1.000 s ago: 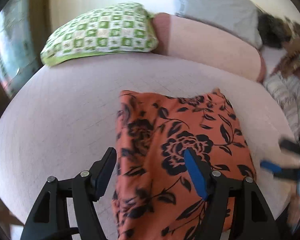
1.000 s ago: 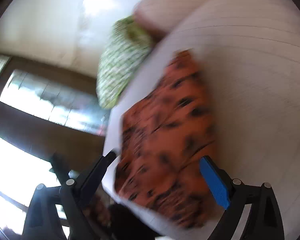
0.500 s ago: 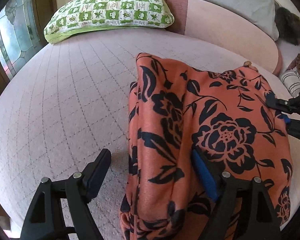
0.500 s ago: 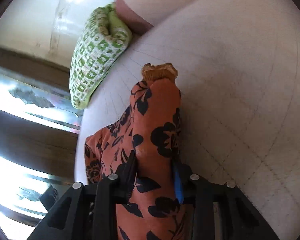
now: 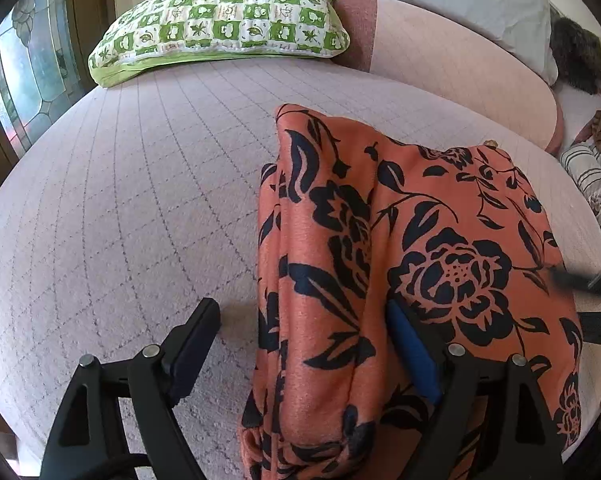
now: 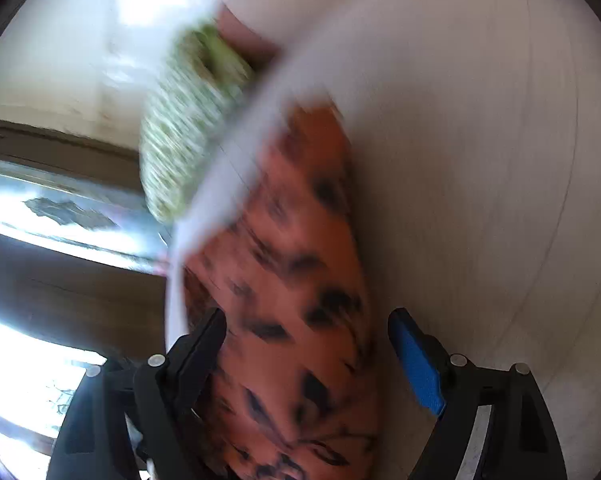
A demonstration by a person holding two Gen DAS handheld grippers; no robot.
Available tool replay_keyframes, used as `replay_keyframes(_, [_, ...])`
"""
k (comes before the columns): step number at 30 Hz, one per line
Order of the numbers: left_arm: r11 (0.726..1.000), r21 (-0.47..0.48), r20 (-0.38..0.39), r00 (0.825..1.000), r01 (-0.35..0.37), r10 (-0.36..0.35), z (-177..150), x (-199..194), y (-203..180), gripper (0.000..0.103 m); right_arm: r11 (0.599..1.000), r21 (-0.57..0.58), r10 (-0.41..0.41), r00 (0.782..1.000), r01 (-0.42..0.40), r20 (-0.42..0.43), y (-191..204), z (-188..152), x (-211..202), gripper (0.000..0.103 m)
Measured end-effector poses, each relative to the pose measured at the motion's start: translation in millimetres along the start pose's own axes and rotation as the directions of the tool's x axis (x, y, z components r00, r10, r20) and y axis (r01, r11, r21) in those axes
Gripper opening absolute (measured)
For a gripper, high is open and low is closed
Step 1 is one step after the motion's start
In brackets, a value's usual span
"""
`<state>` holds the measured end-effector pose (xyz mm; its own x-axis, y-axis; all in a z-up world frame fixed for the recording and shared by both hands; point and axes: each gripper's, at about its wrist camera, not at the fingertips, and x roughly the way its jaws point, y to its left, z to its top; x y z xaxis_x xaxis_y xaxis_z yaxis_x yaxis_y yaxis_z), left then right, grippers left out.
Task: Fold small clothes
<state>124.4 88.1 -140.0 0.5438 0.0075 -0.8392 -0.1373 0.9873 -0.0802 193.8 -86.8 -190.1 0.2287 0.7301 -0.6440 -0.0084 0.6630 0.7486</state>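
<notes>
Bed: you are working over a pale pink quilted bed (image 5: 132,208) with a faint grid stitched into its cover; it fills most of the left wrist view.
Bolster: a long pink bolster (image 5: 452,60) runs along the far edge of the bed.
Pillow: a green-and-white checked pillow (image 5: 224,20) sits at the far left corner of the bed, touching the end of the bolster.
Garment: the orange garment with black flowers (image 5: 440,248) lies on the near right part of the bed, its left side bunched into a raised fold that reaches the near edge. In your right wrist view it is blurred (image 6: 296,280) and runs along the edge of the bed.
Left gripper: your left gripper (image 5: 304,344) has its fingers spread apart; the raised fold sits between them, the blue pad against the cloth, the black finger resting apart on bare bed.
Right gripper: your right gripper (image 6: 304,340) is spread wide too, the garment lying between its fingers without being pinched.
</notes>
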Motion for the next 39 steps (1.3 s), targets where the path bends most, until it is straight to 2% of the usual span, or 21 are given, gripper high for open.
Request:
replay_keyframes(2, [1.0,-0.005,-0.002,1.0,0.003,-0.003,0,0,3,0.087,0.997,-0.066,-0.029,0.999,0.031,0.037,22,-8,-12,0.038])
replay_keyframes(4, [1.0,-0.01,0.001,1.0,0.007,-0.007,-1,1,5,0.088,0.989,-0.127,-0.061,0.993,0.073,0.097,40,-15,-25,0.037])
replay_keyframes(6, [1.0,-0.021,-0.006,1.0,0.003,-0.003,0,2,4,0.089,0.97,-0.152,-0.179,0.98,0.19,0.082,36,-16,-12,0.039])
replay_keyframes(7, [0.999,-0.031,-0.019,1.0,0.009,-0.01,2,0,5,0.089,0.969,-0.124,-0.21,0.976,0.215,0.05,25,-16,-3,0.051])
replay_keyframes(10, [0.997,-0.073,-0.01,0.999,0.03,-0.031,1,-20,17,0.088,0.995,-0.058,-0.073,0.994,0.078,0.084,23,-23,-23,0.075])
replay_keyframes(11, [0.996,-0.08,0.015,0.999,0.045,-0.044,-2,-32,23,0.088,0.993,-0.087,-0.072,0.991,0.082,0.114,27,-28,-33,0.08])
replay_keyframes(14, [0.989,-0.133,0.038,0.997,0.066,-0.062,-22,-55,41,0.088,0.995,-0.082,-0.054,0.991,0.064,0.124,25,-39,-44,0.083])
replay_keyframes(16, [0.977,-0.188,-0.006,0.995,0.098,-0.101,-37,-50,53,0.088,0.999,-0.038,-0.029,0.996,0.032,0.082,14,-45,-30,0.083])
replay_keyframes(17, [0.976,-0.193,-0.032,0.994,0.097,-0.105,-43,-44,55,0.085,0.999,-0.035,-0.015,0.999,0.017,0.038,17,-41,-11,0.064])
replay_keyframes(18, [0.981,-0.173,-0.051,0.994,0.087,-0.098,-48,-38,54,0.081,0.998,-0.049,-0.036,0.999,0.038,0.027,19,-41,-3,0.052])
replay_keyframes(19, [0.984,-0.156,-0.037,0.995,0.085,-0.091,-49,-40,53,0.079,0.996,-0.068,-0.053,0.998,0.056,0.037,22,-43,-5,0.045])
replay_keyframes(20, [0.983,-0.152,-0.038,0.994,0.1,-0.107,-49,-41,52,0.069,0.995,-0.078,-0.057,0.997,0.06,0.048,27,-44,-8,0.044])
replay_keyframes(22, [0.978,-0.162,-0.052,0.989,0.131,-0.141,-46,-39,51,0.063,0.988,-0.118,-0.092,0.994,0.098,0.052,37,-44,-12,0.044])
replay_keyframes(23, [0.978,-0.163,-0.055,0.988,0.132,-0.143,-46,-38,51,0.063,0.985,-0.123,-0.115,0.992,0.119,0.043,36,-44,-11,0.052])
replay_keyframes(26, [0.965,-0.197,-0.071,0.979,0.176,-0.193,-44,-43,56,0.064,0.983,-0.106,-0.145,0.988,0.149,0.046,29,-48,-28,0.065])
replay_keyframes(29, [0.959,-0.196,-0.005,0.978,0.205,-0.21,-34,-67,65,0.07,0.954,-0.198,-0.188,0.963,0.225,0.191,56,-52,-55,0.067])
replay_keyframes(31, [0.963,-0.169,0.05,0.977,0.212,-0.207,-17,-73,69,0.071,0.951,-0.25,-0.132,0.969,0.183,0.209,74,-53,-67,0.069])
replay_keyframes(35, [0.954,-0.181,0.036,0.97,0.241,-0.239,23,-42,68,0.07,0.94,-0.336,-0.029,0.993,0.068,0.118,109,-50,-47,0.07])
replay_keyframes(37, [0.937,-0.208,0.003,0.958,0.279,-0.285,36,-14,71,0.049,0.938,-0.343,-0.023,0.997,0.049,0.08,113,-48,-31,0.07])
replay_keyframes(38, [0.952,-0.199,-0.046,0.968,0.232,-0.246,36,2,71,0.037,0.938,-0.344,-0.029,0.997,0.051,0.069,111,-47,-22,0.07])
replay_keyframes(39, [0.947,-0.224,-0.08,0.964,0.23,-0.253,33,20,76,0.042,0.941,-0.334,-0.035,0.998,0.05,0.052,106,-45,-12,0.07])
